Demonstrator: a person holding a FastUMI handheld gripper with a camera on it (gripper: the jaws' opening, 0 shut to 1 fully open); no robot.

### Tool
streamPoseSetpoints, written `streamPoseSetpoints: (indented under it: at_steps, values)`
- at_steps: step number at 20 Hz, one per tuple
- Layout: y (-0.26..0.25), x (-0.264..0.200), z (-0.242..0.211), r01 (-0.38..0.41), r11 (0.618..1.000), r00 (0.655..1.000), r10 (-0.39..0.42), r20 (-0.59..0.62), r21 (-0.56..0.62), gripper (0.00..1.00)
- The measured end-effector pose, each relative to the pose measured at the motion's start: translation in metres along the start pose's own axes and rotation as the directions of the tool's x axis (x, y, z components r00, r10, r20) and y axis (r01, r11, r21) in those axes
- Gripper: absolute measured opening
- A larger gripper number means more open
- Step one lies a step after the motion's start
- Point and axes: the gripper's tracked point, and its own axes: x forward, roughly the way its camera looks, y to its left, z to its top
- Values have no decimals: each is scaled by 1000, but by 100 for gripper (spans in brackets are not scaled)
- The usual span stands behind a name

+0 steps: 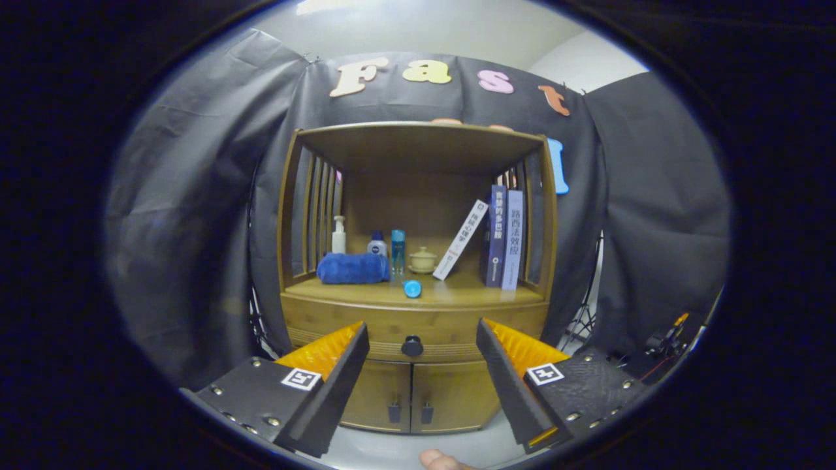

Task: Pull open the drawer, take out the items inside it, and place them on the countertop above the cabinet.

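A wooden cabinet (418,326) stands ahead of me. Its drawer (366,321) is closed, with a dark round knob (412,345) at the middle of its front. My gripper (421,329) is open, fingers spread wide, and the knob sits between the fingertips but some way beyond them. On the countertop (457,290) above the drawer lie a small blue round item (412,288) near the front edge and a rolled blue towel (353,268) to its left. What is inside the drawer is hidden.
Behind the towel stand a white pump bottle (338,235), a small bottle (377,243), a blue bottle (398,250) and a lidded pot (422,260). Books (503,236) lean at the right. Two lower doors (411,395) sit under the drawer. A fingertip (439,460) shows below.
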Motion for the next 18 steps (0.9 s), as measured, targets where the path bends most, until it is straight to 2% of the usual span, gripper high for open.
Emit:
streamPoseSetpoints:
  at_steps: [4,10,18]
  values:
    - [0,-23,55,-16,1000,998,16,63,8,99]
    - [-17,-54,103,-40,998,997,36,72,57,99]
    - [-76,-79,116,16,986,1000,-19,14,167,99]
